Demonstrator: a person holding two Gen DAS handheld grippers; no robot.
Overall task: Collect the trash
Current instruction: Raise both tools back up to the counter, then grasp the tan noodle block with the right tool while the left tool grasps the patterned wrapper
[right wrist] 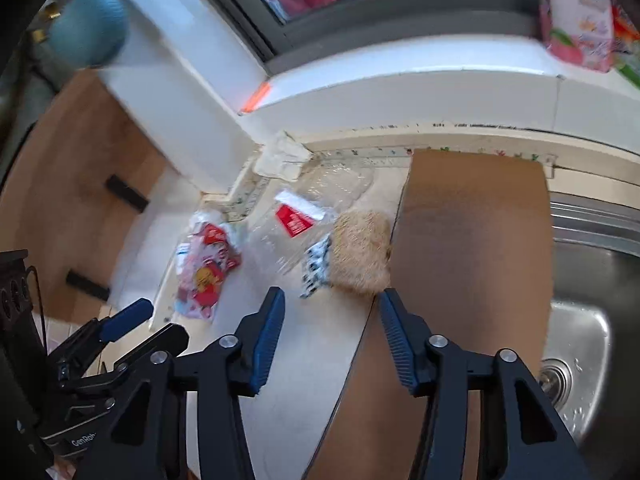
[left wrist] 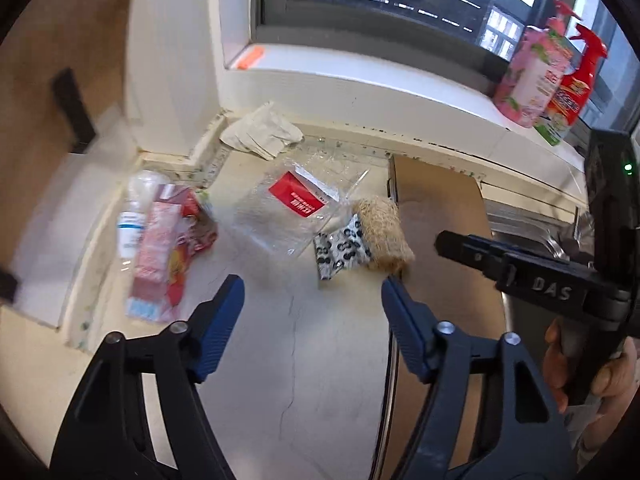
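Trash lies on a pale counter (left wrist: 288, 340) below a window. A clear plastic bag with a red label (left wrist: 296, 208) (right wrist: 298, 220) sits in the middle. Left of it are red and pink wrappers (left wrist: 168, 248) (right wrist: 208, 268) and a small white bottle (left wrist: 132, 220). A crumpled white paper (left wrist: 264, 130) lies in the back corner. A black-and-white patterned wrapper (left wrist: 340, 252) lies against a tan fibre scrubber (left wrist: 384, 236) (right wrist: 360, 252). My left gripper (left wrist: 312, 284) hangs open over bare counter just short of these. My right gripper (right wrist: 331, 296) is open beside it, just short of the scrubber, holding nothing.
A brown cardboard sheet (right wrist: 472, 240) lies over the left part of a steel sink (right wrist: 580, 320). A pink bottle (left wrist: 532, 76) and a red spray bottle (left wrist: 576, 84) stand on the window sill. Wooden cabinet fronts (right wrist: 72, 168) are at the left. A hand (left wrist: 600, 372) holds the right gripper.
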